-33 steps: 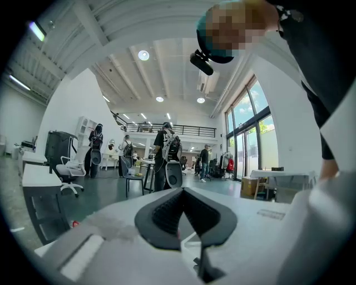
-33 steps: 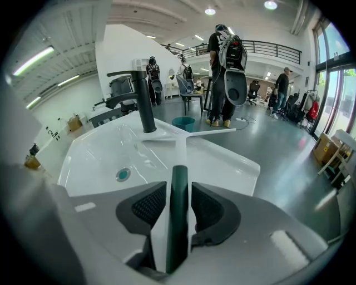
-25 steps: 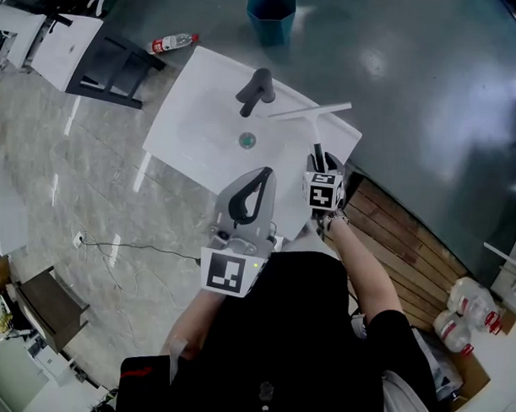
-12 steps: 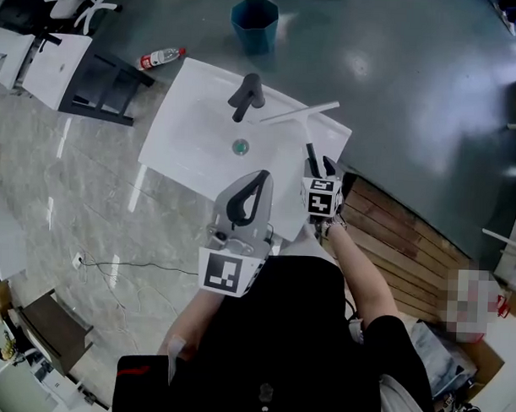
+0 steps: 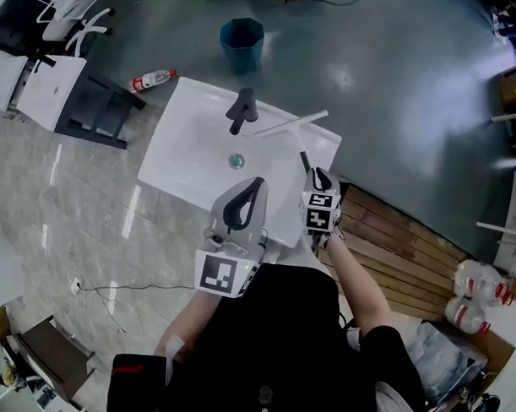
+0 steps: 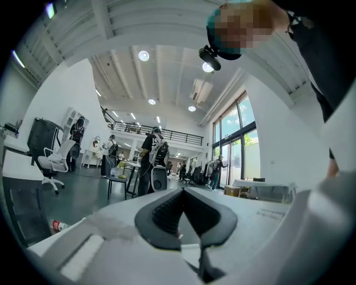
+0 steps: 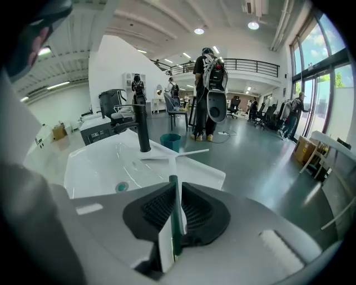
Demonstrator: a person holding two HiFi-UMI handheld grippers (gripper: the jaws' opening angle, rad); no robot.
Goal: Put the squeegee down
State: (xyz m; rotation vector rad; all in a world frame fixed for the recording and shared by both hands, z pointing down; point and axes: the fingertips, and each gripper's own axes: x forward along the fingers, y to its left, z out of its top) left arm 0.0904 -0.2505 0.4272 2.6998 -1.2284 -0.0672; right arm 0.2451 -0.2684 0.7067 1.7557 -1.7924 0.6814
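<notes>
The squeegee's white blade (image 5: 290,123) rests on the far right rim of the white sink (image 5: 184,148), beside the black faucet (image 5: 243,110). Its stem slopes back to a dark green handle (image 7: 174,217). That handle stands between the jaws of my right gripper (image 5: 313,173), which are closing, and the pads touch it on both sides. In the right gripper view the blade (image 7: 175,156) shows past my right gripper (image 7: 175,211), next to the faucet (image 7: 142,131). My left gripper (image 5: 259,184) hovers over the sink's near edge, shut and empty, and in its own view my left gripper (image 6: 183,192) points level into the room.
The sink has a green drain (image 5: 236,160). Beyond it on the floor stand a blue bin (image 5: 241,41) and a lying bottle (image 5: 151,79). A wooden pallet (image 5: 392,239) is on the right, with large water bottles (image 5: 470,301) past it. People stand far off in the hall.
The right gripper's jaws stood wide around the handle and have now narrowed onto it. That gripper has lifted a little. The left gripper has kept its place.
</notes>
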